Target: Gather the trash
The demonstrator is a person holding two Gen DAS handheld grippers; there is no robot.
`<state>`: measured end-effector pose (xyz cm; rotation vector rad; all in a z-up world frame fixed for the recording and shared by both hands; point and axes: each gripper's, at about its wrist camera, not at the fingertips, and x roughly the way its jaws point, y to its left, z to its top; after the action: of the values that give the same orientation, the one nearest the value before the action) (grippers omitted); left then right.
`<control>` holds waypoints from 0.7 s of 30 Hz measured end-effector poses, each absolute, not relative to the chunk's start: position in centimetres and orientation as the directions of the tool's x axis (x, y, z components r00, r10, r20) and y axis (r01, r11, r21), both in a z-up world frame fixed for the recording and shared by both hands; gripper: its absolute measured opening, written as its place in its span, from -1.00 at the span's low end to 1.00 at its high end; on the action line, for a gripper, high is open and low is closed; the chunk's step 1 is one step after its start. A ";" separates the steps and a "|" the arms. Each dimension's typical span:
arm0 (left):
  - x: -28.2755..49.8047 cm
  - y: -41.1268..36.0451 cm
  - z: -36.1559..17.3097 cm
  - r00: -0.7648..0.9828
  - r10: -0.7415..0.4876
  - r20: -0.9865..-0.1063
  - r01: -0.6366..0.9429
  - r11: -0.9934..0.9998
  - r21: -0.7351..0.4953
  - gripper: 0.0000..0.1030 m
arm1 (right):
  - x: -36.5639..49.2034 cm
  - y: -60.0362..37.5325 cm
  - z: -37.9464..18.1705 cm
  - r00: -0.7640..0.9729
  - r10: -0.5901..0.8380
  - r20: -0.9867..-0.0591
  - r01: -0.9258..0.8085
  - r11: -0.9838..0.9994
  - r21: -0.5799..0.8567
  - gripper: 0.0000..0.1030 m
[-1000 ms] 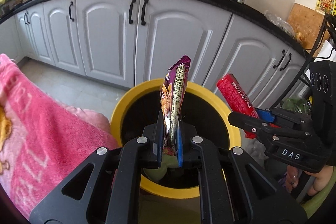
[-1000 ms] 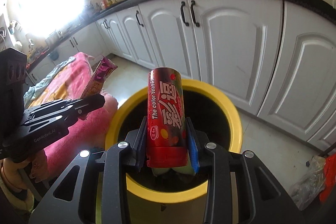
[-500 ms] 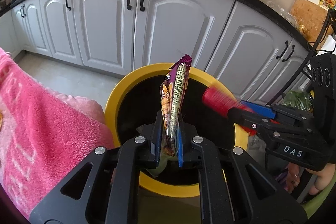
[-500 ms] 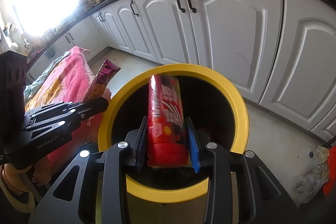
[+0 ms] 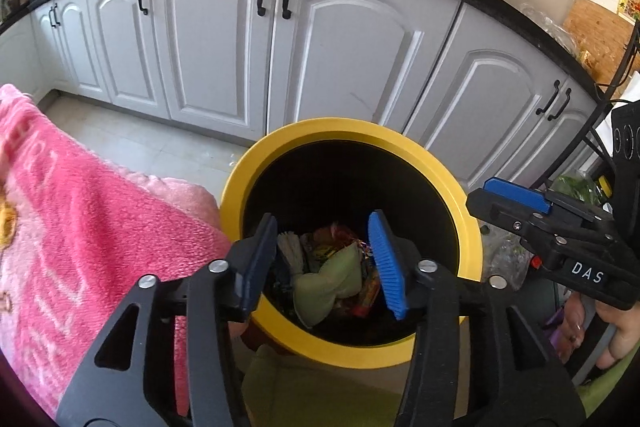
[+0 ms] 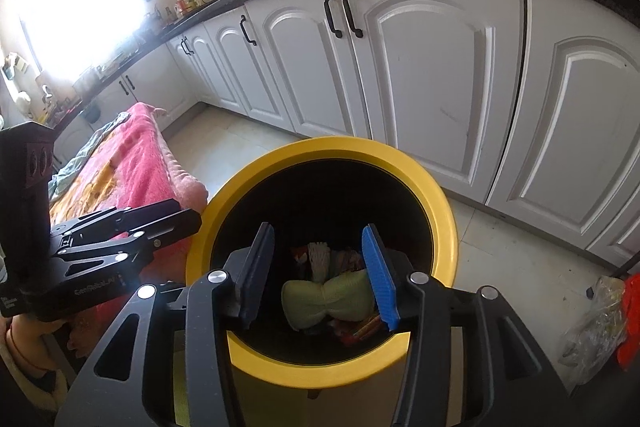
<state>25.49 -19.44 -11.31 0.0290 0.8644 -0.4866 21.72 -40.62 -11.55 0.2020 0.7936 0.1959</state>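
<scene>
A round bin with a yellow rim [image 5: 440,163] [image 6: 436,195] and black inside stands on the kitchen floor. In it lie a pale green cloth bundle [image 5: 328,279] [image 6: 332,295], wrappers and other trash. My left gripper [image 5: 326,259] is open and empty above the bin's near side. My right gripper [image 6: 318,267] is open and empty above the bin too. The right gripper shows at the right in the left wrist view [image 5: 516,199]. The left gripper shows at the left in the right wrist view [image 6: 176,215].
A pink blanket [image 5: 80,227] [image 6: 132,163] covers a surface left of the bin. White cabinets [image 5: 224,39] under a black counter run behind it. A clear plastic bag and something red [image 6: 600,323] lie on the floor at right.
Both grippers have opened. The purple snack wrapper has left the left gripper and the red tube has left the right one. Both views now look more steeply down into the bin.
</scene>
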 end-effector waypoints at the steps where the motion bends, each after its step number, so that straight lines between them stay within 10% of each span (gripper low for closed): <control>1: 25.4 -19.3 -11.1 0.550 -0.397 -0.735 0.420 0.892 -0.168 -0.05 | 21.7 -40.6 -11.4 0.687 0.247 -0.683 -0.098 0.963 0.250 -0.12; 21: 22.4 -15.4 -6.4 0.627 -0.358 -0.692 0.367 0.919 -0.143 0.79 | 17.5 -38.2 -6.3 0.751 0.203 -0.628 -0.112 0.977 0.183 0.60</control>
<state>22.45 -15.42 -6.43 0.0120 0.7905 -0.4151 17.49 -38.20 -6.33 0.1368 0.7012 0.1725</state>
